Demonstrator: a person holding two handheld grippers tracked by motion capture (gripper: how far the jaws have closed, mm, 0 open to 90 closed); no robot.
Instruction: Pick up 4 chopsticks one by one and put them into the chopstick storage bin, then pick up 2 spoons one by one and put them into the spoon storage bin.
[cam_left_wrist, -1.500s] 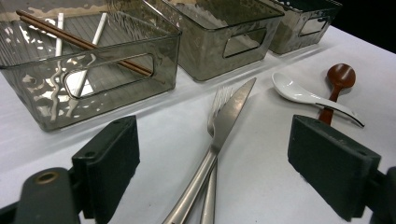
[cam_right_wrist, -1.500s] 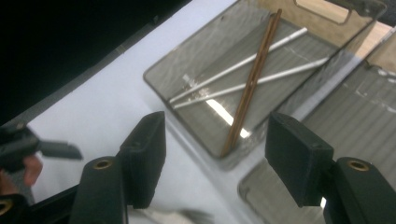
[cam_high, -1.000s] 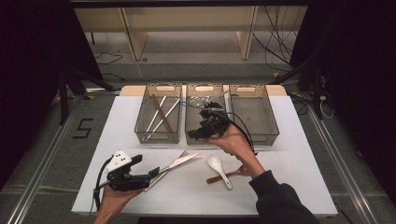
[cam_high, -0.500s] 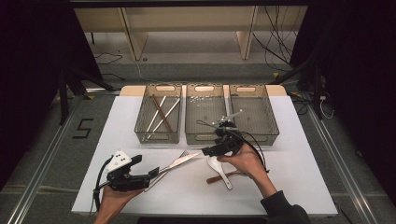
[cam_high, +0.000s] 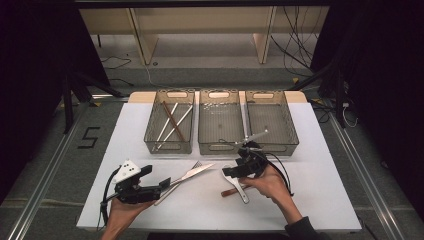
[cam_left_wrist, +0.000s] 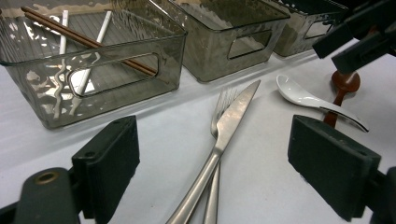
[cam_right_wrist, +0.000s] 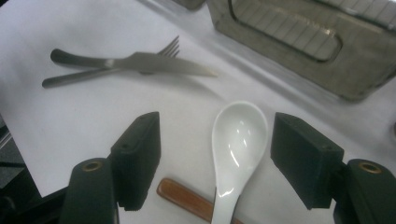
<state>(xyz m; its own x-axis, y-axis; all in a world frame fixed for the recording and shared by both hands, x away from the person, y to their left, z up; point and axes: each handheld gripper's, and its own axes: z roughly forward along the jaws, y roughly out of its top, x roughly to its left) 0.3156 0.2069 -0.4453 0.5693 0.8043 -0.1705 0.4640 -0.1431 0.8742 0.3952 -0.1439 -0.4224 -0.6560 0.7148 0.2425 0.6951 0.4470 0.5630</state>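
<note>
Chopsticks (cam_high: 169, 122) lay binned, while knife (cam_high: 192, 174), fork (cam_high: 186, 172) and spoon (cam_right_wrist: 237, 144) waited on the tabletop (cam_high: 310, 190), both tools released, the right tool (cam_right_wrist: 215, 161) straddling the spoon.

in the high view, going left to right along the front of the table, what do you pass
left gripper → fork and knife → white spoon with the right gripper over it

Glossy white ceramic-looking spoon (cam_right_wrist: 238, 140); shiny metal knife (cam_right_wrist: 154, 63); smoky translucent plastic bins (cam_high: 220, 125).
</note>
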